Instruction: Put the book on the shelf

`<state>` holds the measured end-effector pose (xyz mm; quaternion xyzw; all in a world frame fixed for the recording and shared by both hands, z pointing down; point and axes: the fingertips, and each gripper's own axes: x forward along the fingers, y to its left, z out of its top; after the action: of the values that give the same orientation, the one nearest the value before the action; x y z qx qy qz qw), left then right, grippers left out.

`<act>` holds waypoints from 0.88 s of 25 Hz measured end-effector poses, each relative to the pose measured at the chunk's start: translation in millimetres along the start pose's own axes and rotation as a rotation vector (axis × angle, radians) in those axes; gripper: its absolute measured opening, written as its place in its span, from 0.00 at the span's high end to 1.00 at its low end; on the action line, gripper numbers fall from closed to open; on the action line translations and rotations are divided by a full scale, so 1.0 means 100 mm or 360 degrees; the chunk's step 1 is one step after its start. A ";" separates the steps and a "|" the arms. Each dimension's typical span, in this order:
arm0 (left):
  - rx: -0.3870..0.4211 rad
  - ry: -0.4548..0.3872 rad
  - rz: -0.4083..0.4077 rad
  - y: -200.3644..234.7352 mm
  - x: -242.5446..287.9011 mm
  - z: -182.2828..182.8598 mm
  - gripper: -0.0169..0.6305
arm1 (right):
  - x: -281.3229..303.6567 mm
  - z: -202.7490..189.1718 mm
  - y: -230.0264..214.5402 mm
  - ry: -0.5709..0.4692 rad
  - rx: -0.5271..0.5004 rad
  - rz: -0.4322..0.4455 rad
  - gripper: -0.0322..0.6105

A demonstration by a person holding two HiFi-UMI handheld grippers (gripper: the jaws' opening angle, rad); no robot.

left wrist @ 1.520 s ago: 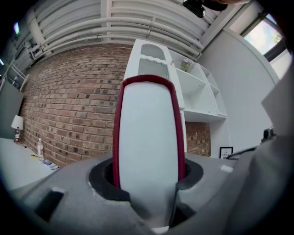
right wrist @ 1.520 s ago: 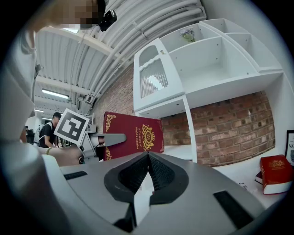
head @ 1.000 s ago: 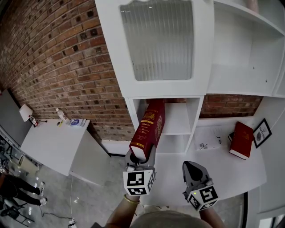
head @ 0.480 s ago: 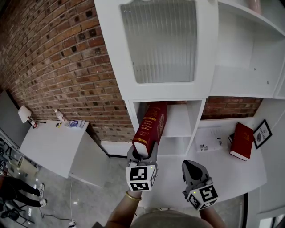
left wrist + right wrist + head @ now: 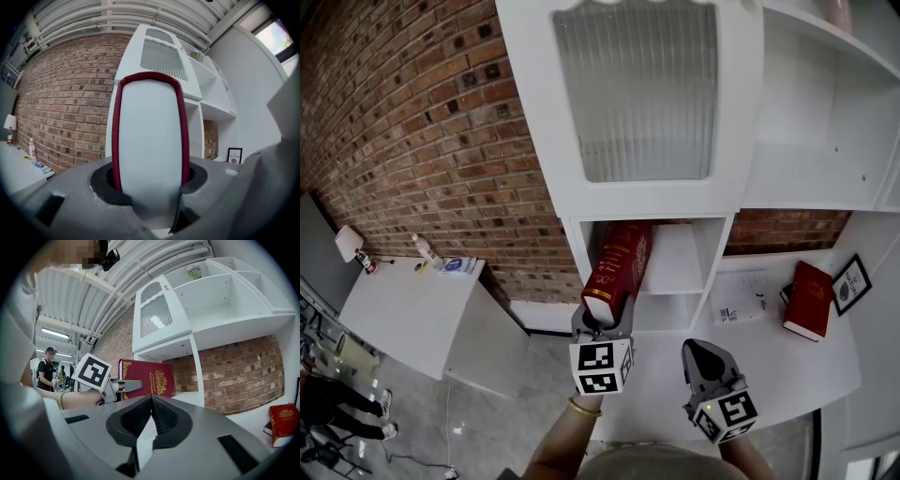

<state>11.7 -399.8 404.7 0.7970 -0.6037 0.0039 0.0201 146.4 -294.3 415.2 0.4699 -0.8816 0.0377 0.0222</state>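
A thick red book [image 5: 618, 269] with gold print stands upright with its far end inside the lower left cubby of the white shelf unit [image 5: 727, 199]. My left gripper [image 5: 602, 330] is shut on its near end. In the left gripper view the book's pale page edge [image 5: 150, 140] fills the gap between the jaws. The right gripper view shows the book's cover [image 5: 149, 378] side-on, with the left gripper [image 5: 132, 385] clamped on it. My right gripper [image 5: 710, 359] hangs to the right above the counter, shut and holding nothing [image 5: 150, 405].
A second red book [image 5: 807, 299] lies on the white counter [image 5: 787, 361] at the right, beside a small framed picture [image 5: 851, 280] and a printed sheet [image 5: 739, 295]. A white table [image 5: 403, 309] with bottles stands against the brick wall at the left.
My left gripper has carried the book a little forward and to the right, deeper into the cubby. The right gripper has stayed where it was.
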 end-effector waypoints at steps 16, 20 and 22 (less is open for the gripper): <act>0.0034 0.0039 -0.0015 0.02 0.34 -0.03 0.62 | 0.05 0.00 -0.07 0.0000 0.0000 -0.0034 0.94; 0.0034 0.0049 -0.0018 0.03 0.41 -0.03 0.62 | 0.04 0.01 -0.08 -0.0002 -0.0001 -0.0046 0.94; 0.0035 0.0050 -0.0018 0.03 0.45 -0.02 0.62 | 0.03 0.00 -0.09 0.0005 -0.0001 -0.0052 0.94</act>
<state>20.9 -444.3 408.5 0.8005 -0.5986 0.0230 0.0208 151.9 -302.0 415.8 0.4843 -0.8738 0.0377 0.0244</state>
